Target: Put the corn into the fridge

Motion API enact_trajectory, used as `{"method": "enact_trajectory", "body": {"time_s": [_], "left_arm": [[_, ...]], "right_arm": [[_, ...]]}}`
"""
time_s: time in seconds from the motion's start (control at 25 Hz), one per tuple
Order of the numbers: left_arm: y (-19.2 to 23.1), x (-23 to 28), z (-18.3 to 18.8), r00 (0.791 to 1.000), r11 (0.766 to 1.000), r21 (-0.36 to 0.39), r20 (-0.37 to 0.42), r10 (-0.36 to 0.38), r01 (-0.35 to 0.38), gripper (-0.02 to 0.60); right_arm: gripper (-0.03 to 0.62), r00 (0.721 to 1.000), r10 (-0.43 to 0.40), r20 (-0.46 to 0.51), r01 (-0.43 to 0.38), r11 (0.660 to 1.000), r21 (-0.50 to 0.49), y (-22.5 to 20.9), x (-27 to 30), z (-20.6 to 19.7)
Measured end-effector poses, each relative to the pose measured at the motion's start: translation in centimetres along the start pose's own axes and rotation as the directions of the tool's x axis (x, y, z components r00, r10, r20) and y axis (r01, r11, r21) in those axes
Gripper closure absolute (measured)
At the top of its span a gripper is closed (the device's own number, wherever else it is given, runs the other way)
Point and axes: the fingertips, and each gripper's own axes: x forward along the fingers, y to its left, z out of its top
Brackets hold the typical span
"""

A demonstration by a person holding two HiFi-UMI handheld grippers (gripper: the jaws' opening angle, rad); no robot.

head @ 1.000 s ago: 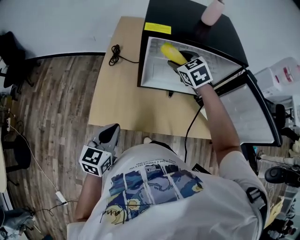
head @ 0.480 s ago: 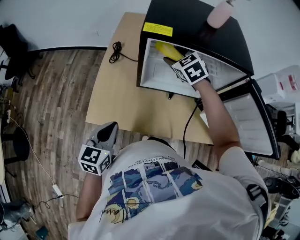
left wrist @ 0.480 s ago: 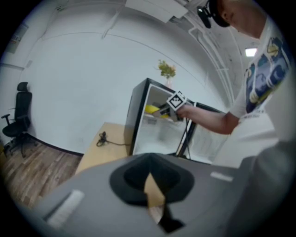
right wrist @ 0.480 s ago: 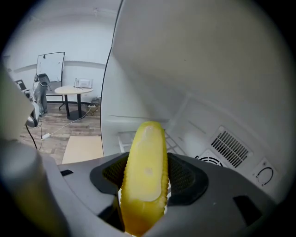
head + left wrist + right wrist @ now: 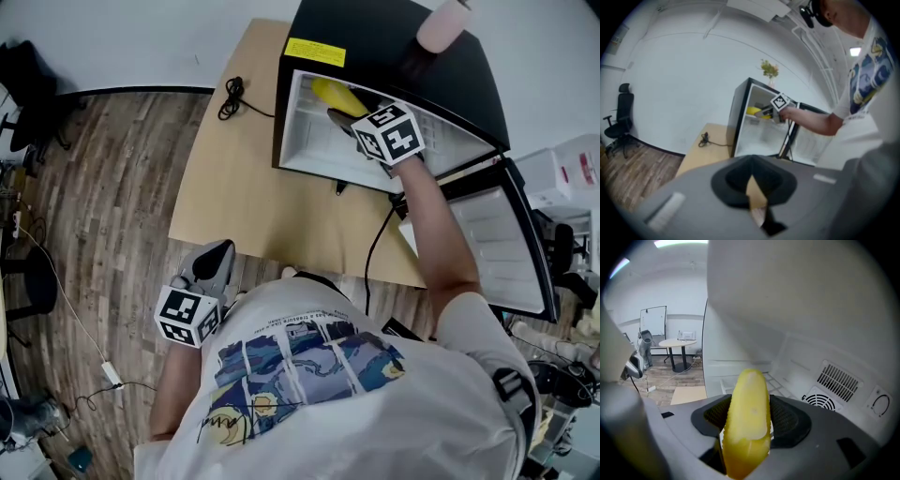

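The yellow corn [image 5: 333,95] sticks out of my right gripper [image 5: 347,114], which is shut on it inside the upper part of the open black fridge [image 5: 375,47]. In the right gripper view the corn [image 5: 749,394] stands between both jaws, pointing at the white fridge interior with its wire shelf [image 5: 777,381] and back vent [image 5: 836,381]. My left gripper [image 5: 221,251] hangs low beside the person's body, off the table's near edge, shut and holding nothing. From the left gripper view the fridge [image 5: 761,124] and the corn [image 5: 753,111] show far off.
The fridge stands on a tan table [image 5: 234,187], its door [image 5: 497,244] swung open to the right. A pink bottle [image 5: 441,26] sits on top of the fridge. A coiled black cable [image 5: 230,101] lies at the table's far left. An office chair [image 5: 23,84] stands on the wood floor.
My right gripper has carried the corn a little deeper into the fridge's upper part. The left gripper has stayed by the person's side.
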Motion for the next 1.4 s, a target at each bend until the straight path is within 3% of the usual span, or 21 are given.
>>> {"method": "enact_trajectory", "body": {"time_s": [0.68,1.0,1.4], "left_arm": [[0.1,-0.9,-0.4,1.0,1.0,0.002,-0.017,0.003,-0.003,0.572],[-0.2,-1.3,-0.6,0.999,0.999,0.018,-0.026,-0.035,0.035,0.572],[-0.9,-1.8,-1.0,0.994,0.993,0.051,-0.039,-0.104,0.106,0.572]], "right_arm": [[0.336,0.999,0.0,0.052,-0.005,0.997,0.079,-0.5,-0.7,-0.5],[0.335,0.997,-0.039,0.063,0.031,0.991,0.131,-0.6,-2.9,-1.3],[0.333,0.986,-0.16,0.055,0.147,0.97,0.196,-0.9,-6.9,-3.8]]}}
